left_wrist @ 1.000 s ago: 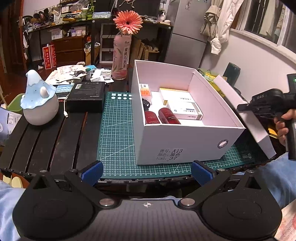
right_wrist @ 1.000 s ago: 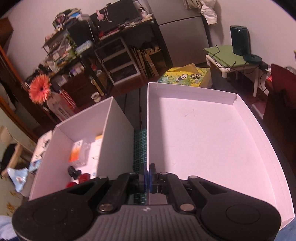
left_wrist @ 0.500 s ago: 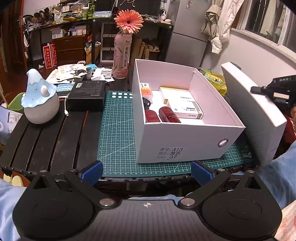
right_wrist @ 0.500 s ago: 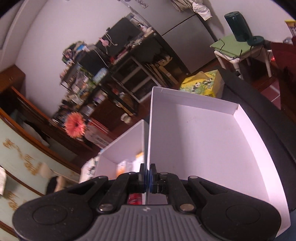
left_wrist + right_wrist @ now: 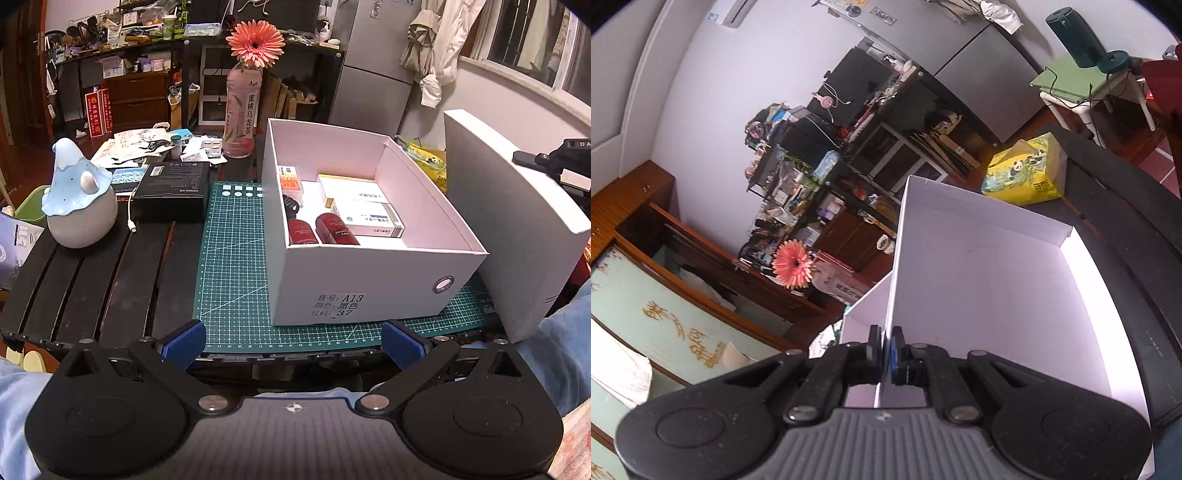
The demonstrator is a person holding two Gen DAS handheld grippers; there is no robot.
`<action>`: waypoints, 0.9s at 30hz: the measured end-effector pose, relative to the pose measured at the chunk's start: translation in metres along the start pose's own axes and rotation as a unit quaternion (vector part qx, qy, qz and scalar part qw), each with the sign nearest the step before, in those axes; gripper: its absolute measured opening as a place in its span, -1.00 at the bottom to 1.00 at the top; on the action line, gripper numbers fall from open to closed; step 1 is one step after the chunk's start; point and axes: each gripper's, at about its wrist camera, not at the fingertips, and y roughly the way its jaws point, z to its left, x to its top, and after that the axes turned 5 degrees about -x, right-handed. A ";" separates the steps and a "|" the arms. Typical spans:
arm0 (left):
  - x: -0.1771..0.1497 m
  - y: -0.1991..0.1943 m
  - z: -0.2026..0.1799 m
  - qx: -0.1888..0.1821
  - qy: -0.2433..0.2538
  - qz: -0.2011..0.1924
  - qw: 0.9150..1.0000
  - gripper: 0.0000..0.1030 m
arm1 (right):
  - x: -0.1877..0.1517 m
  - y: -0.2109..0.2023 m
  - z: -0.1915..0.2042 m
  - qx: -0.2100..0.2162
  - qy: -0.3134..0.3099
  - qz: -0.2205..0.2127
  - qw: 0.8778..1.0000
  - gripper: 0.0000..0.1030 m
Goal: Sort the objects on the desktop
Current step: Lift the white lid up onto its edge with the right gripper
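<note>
Lid of the white shoe box is what's in play right now, so here's my read. It's up off the surface at the right of the box, standing steeply on edge, hollow side facing right and away from the box, plain top face toward it. Its long axis runs roughly near-to-far, about parallel to the box's long side, and its near bottom corner dips down past the front edge of the green cutting mat. The right gripper is clenched on just one thin side wall of the lid, pads pinching the cardboard near a corner. The left gripper hangs released at the near edge of the surface, jaws wide, nothing between them. The box sits on the mat with two dark red bottles, a couple of medicine cartons and a small orange-and-white pack inside, so I'd guess closing it up is the step in hand. What could go wrong, imo: a one-wall pinch on a big floppy lid means it can swing or twist in the grip, or the wall just creases and slips out. If it's swung over while this tilted, a rim could catch the box's right wall and shove the whole box left across the mat. The gerbera bottle at the far side looks tippy too, if the box slides that way.
</note>
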 end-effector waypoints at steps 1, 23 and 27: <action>0.000 0.000 0.000 0.000 0.000 0.000 1.000 0.99 | 0.000 0.000 0.001 0.005 0.000 -0.001 1.000 -0.93; -0.001 0.001 -0.003 0.010 0.007 0.000 1.000 0.99 | -0.008 0.020 -0.007 0.097 0.056 0.020 0.993 -0.93; -0.002 0.000 -0.005 0.014 0.013 -0.008 1.000 0.99 | -0.008 0.018 -0.005 0.103 0.054 0.015 0.993 -0.93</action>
